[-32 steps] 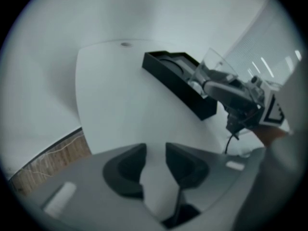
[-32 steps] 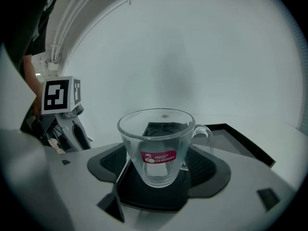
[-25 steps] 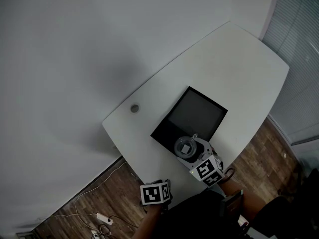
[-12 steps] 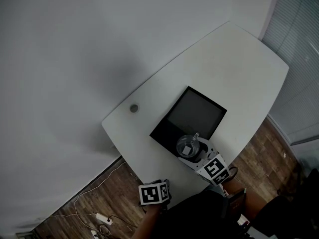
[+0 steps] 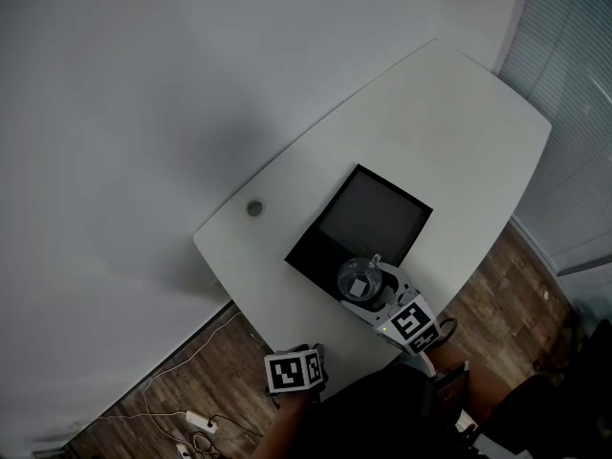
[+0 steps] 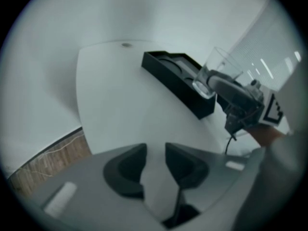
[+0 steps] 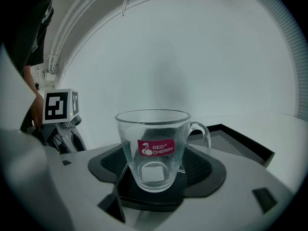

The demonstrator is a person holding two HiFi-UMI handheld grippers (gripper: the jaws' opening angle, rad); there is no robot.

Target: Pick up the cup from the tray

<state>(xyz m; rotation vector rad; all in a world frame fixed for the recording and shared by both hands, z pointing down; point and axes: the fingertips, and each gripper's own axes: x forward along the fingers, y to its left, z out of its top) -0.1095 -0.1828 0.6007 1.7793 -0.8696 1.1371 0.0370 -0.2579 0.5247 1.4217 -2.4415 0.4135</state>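
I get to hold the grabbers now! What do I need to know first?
Right gripper: shut on the glass cup, gripping it low by the base, with the cup upright.
Left gripper: jaws slightly apart, empty, held back at the near side of the white table.
Black tray: flat on the table, just beyond the cup.
Done: cup grasped and apparently raised off the tray's near edge.
Left: probably only to keep the cup level and steady.

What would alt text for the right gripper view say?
A clear glass cup with a red label stands upright, clamped at its base by the right gripper. Behind it lies a black tray on a white table.
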